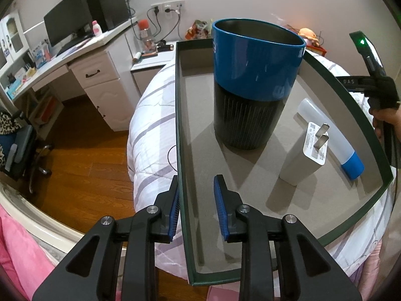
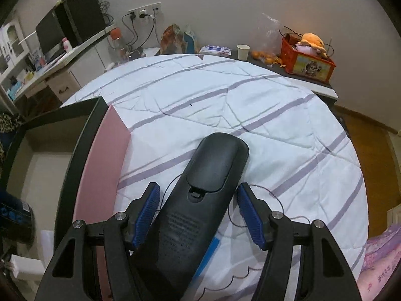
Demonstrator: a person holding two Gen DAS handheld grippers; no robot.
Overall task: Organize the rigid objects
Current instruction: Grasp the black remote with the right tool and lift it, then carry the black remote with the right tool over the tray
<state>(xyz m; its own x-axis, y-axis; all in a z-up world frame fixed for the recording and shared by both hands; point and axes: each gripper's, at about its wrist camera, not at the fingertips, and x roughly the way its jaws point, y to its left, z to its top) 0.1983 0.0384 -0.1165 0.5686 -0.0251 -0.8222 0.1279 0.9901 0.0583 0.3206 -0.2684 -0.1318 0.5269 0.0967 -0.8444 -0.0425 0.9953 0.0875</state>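
A dark green box (image 1: 180, 115) with a grey floor lies on the bed. In it stand a blue and black cup (image 1: 258, 75) and a white charger (image 1: 300, 165), with a white tube with a blue cap (image 1: 333, 135) lying beside them. My left gripper (image 1: 197, 183) is open and straddles the box's left wall, one finger outside and one inside. My right gripper (image 2: 198, 188) is shut on a black handheld device (image 2: 200, 200) and holds it over the quilt, right of the box (image 2: 82, 130). That device (image 1: 363, 47) shows a green light above the box's right rim.
The white quilt with purple stripes (image 2: 225, 115) covers the bed, and a thin dark thread (image 2: 278, 200) lies on it. A desk with a monitor (image 1: 67, 20) and an office chair (image 1: 20, 150) stand left over wooden floor. A red crate with a plush toy (image 2: 305, 62) and a paper cup (image 2: 243, 51) are behind the bed.
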